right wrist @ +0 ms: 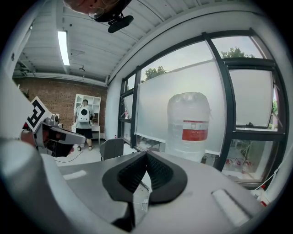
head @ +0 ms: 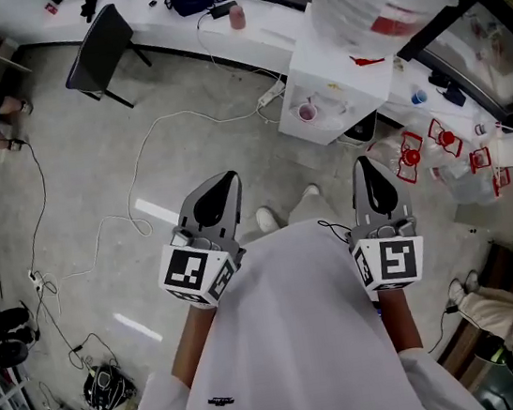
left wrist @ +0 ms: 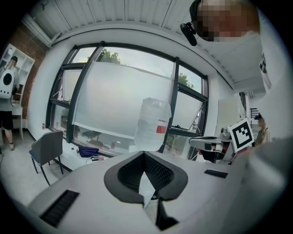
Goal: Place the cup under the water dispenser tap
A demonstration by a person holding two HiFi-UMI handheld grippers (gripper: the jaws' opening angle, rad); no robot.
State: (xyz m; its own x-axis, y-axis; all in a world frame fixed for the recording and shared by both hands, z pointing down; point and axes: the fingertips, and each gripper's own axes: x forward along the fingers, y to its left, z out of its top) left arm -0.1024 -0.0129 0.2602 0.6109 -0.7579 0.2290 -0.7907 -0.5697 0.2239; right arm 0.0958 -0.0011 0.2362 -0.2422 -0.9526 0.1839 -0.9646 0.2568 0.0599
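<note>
While both tools are held out in front of the person, neither one holds anything. The left tool (head: pixel 230 176) has its jaws together with nothing between them, and so does the right tool (head: pixel 361 163). A small pinkish cup (head: pixel 308 111) seems to sit on the front ledge of the water dispenser (head: pixel 342 72), at about one o'clock, well apart from both tools (too small to tell if it is right under the tap). If it is not, I think grabbing and moving it is all still to do.
</note>
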